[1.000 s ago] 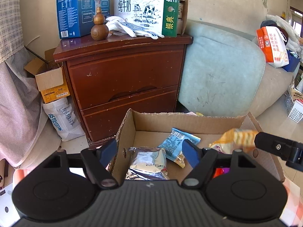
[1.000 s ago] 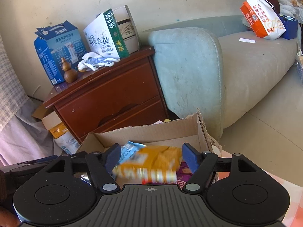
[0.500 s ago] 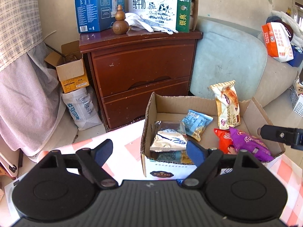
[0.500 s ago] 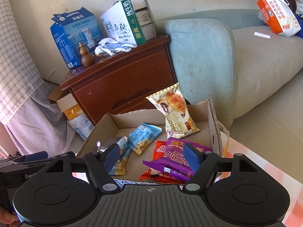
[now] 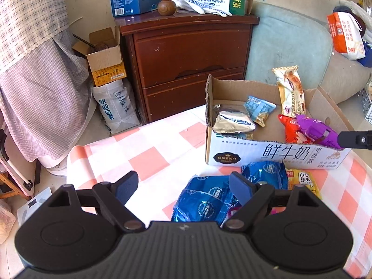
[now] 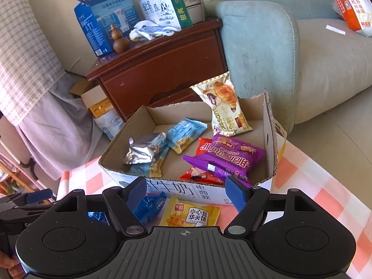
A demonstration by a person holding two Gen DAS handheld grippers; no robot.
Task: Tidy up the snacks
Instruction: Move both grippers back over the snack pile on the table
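Already the cardboard box (image 6: 269, 125) on the checked counter (image 5: 151, 148) holds most of the snacks: a croissant packet (image 6: 224, 107) leaning upright against the far wall, a purple packet (image 6: 229, 158) lying over a red packet (image 6: 200, 174) near the right end, a light-blue packet (image 6: 186, 134) in the middle, and a silver foil packet (image 6: 144, 148) at the left end with another bluish pack beneath it.

What is left lies on the counter just in front of the box's printed wall: two shiny blue packets (image 5: 209, 197), one partly over the other, and a yellow waffle packet (image 6: 190, 216) to their right. A sliver of pinkish wrapper shows under the blue ones, too hidden to name.

Both tools are empty. The left gripper (image 5: 183, 186) hovers above the counter with its jaws apart and nothing between them; the blue packets sit close by its right finger. The right gripper (image 6: 188, 191) has its jaws apart too, with the yellow waffle packet below the gap and untouched.

By my reading the job is well past halfway, with at least three packets still to be boxed.
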